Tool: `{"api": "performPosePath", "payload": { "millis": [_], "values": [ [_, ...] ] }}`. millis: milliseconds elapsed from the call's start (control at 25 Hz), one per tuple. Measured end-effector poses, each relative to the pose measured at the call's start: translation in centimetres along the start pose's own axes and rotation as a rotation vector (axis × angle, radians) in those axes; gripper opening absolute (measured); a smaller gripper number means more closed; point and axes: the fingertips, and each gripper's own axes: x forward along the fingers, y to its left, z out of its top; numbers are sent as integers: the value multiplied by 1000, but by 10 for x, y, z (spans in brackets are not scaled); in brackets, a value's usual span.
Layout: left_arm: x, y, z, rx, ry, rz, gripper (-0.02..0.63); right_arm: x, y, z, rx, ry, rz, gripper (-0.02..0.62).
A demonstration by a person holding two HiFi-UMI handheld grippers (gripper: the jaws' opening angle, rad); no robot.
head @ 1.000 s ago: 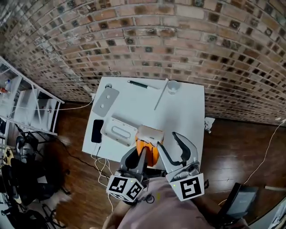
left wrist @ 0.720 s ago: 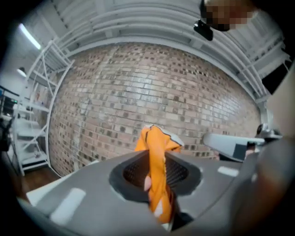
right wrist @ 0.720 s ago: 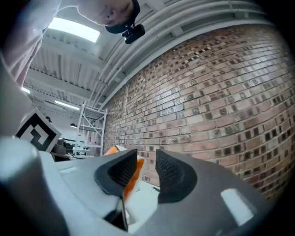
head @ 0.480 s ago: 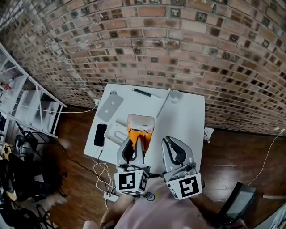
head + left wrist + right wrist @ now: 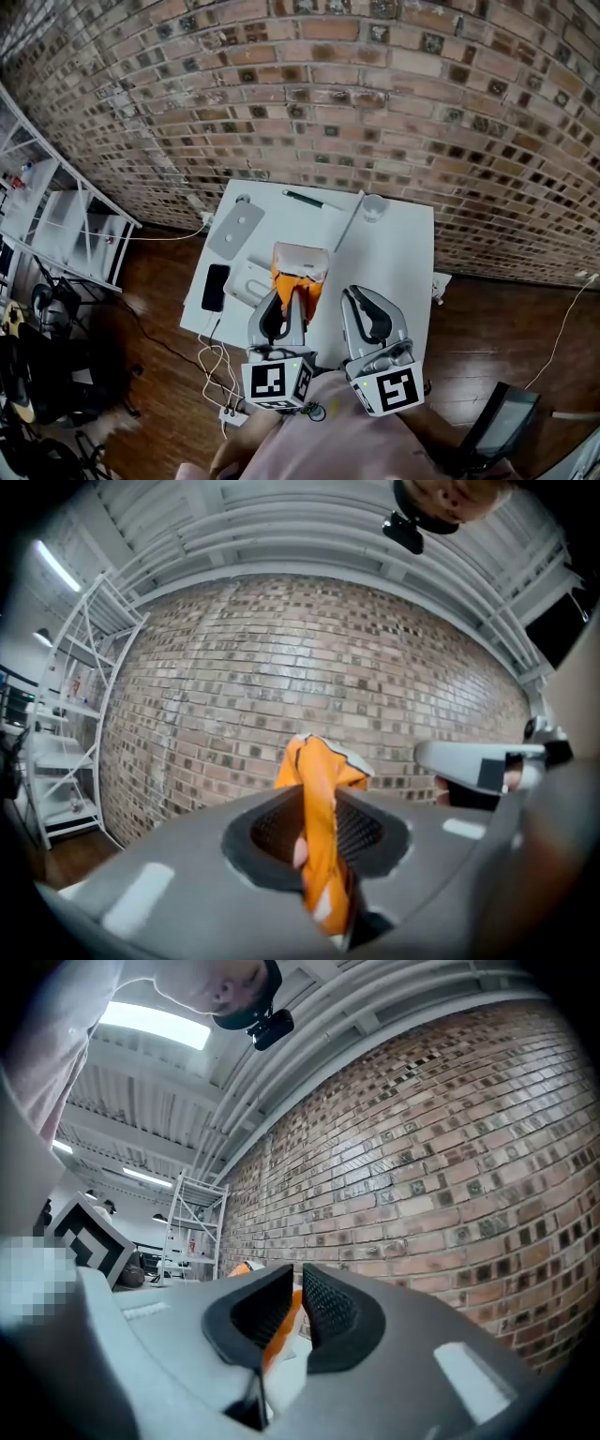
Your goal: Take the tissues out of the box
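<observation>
Meshed black fingers (image 5: 367,834) of my left gripper (image 5: 287,300) pinch a crumpled orange flap of the tissue box (image 5: 300,261), held above the flat white table (image 5: 398,253); my right gripper (image 5: 356,298) beside it is closed, empty.

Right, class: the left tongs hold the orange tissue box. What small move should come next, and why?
Probably open the right tongs: they are shut and empty, apart from the orange tissue box gripped by the left tongs, so they cannot pinch a tissue yet.
</observation>
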Motion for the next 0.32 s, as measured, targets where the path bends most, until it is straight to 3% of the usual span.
{"api": "performPosePath", "payload": {
  "millis": [320],
  "values": [
    [-4,0,3,3,29,1,72,1,4,-5,-1,15,-6,22]
  ]
}}
